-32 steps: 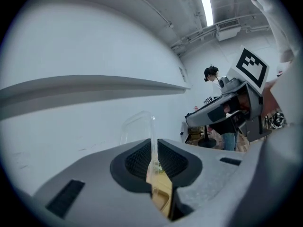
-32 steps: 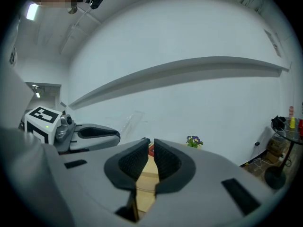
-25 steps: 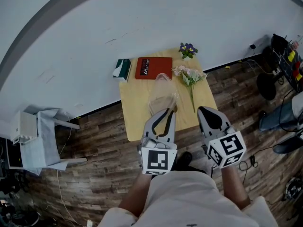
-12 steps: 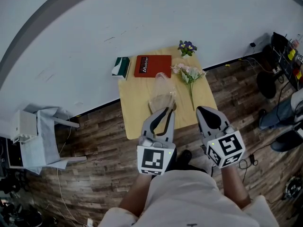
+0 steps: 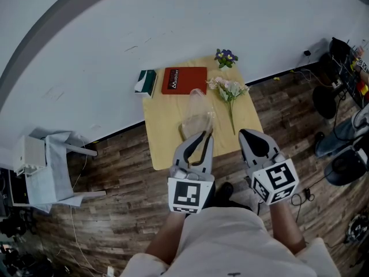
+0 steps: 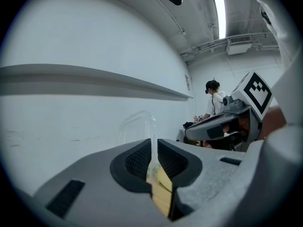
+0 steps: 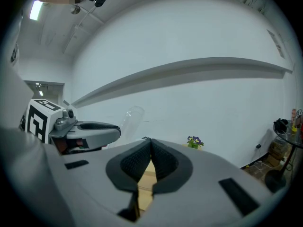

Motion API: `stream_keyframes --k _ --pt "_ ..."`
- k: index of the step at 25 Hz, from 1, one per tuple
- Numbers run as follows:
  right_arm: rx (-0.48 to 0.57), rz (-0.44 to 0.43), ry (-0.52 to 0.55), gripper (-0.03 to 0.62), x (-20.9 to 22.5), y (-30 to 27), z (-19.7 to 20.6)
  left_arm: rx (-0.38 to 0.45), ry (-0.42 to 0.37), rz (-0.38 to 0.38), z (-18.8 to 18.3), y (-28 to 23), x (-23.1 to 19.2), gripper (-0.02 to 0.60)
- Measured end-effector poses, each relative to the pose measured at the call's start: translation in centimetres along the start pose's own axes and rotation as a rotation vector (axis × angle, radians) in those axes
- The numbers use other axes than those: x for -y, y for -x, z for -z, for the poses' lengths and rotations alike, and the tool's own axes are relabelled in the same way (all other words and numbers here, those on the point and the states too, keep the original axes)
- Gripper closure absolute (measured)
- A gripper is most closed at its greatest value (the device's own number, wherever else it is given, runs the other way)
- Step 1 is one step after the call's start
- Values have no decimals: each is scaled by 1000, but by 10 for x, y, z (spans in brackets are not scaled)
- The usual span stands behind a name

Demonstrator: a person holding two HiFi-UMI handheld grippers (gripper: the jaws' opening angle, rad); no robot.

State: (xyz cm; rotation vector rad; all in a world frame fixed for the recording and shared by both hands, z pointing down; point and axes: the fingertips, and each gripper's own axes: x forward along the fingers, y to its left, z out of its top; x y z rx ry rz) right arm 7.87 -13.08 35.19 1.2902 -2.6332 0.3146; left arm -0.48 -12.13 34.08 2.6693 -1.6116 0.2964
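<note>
A clear plastic vase (image 5: pixel 196 111) hangs over the small wooden table (image 5: pixel 164 137), tilted, with my left gripper (image 5: pixel 201 136) shut on its thin wall. In the left gripper view the clear wall (image 6: pixel 150 126) runs up between the closed pads of the left gripper (image 6: pixel 152 151). To its right my right gripper (image 5: pixel 249 136) is held above the table's near edge. Its jaws meet with nothing between them in the right gripper view (image 7: pixel 150 149). That view also shows the left gripper (image 7: pixel 90 129) and the vase (image 7: pixel 129 119).
On the table lie a red book (image 5: pixel 183 80), a green-and-white box (image 5: pixel 146 82), a pale flower bunch (image 5: pixel 229 90) and a small purple flower pot (image 5: pixel 225 57). A white chair (image 5: pixel 49 169) stands left, dark chairs (image 5: pixel 340 154) right. A person (image 6: pixel 214 103) stands far off.
The right gripper's jaws, slightly apart before, have come together. The left gripper has kept hold of the vase and tilted a little.
</note>
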Motion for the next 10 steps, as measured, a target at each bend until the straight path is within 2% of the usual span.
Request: stream_keyframes --k 10 --pt "-7 -4 5 591 2 -3 0 -5 -2 0 1 -3 -1 537"
